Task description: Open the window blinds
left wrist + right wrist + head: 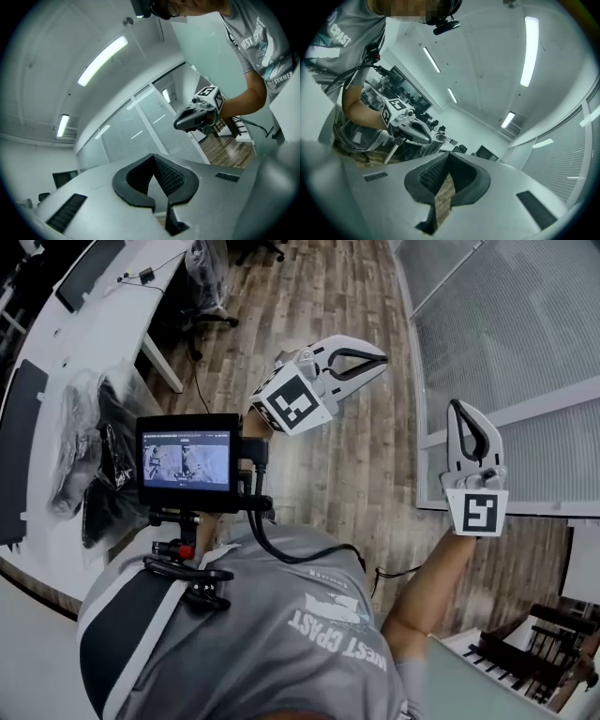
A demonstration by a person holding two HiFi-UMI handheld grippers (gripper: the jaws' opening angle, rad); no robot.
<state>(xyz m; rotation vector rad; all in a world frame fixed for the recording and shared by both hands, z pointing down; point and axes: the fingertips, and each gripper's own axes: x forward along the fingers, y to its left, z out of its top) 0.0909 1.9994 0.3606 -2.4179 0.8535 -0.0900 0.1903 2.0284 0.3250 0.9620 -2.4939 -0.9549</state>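
Observation:
The window blinds point(511, 329) hang shut at the right, white slats behind white frames. My left gripper point(381, 360) is held over the wooden floor, a little left of the window, its jaws together with nothing between them. My right gripper point(457, 407) is raised close in front of the lower window frame point(525, 409), shut and empty too. In the left gripper view the closed jaws point(153, 157) face the blinds point(140, 133), with the right gripper point(190, 122) off to the right. In the right gripper view the jaws point(449, 155) face into the office, the left gripper point(412, 133) is at the left and the blinds point(569, 159) are at the right edge.
A white desk point(94, 324) with black bags point(103, 456) runs along the left. A small monitor point(187, 463) on a chest rig sits in front of the person. An office chair point(208, 277) stands by the desk, and a dark rack point(525, 657) is at the bottom right.

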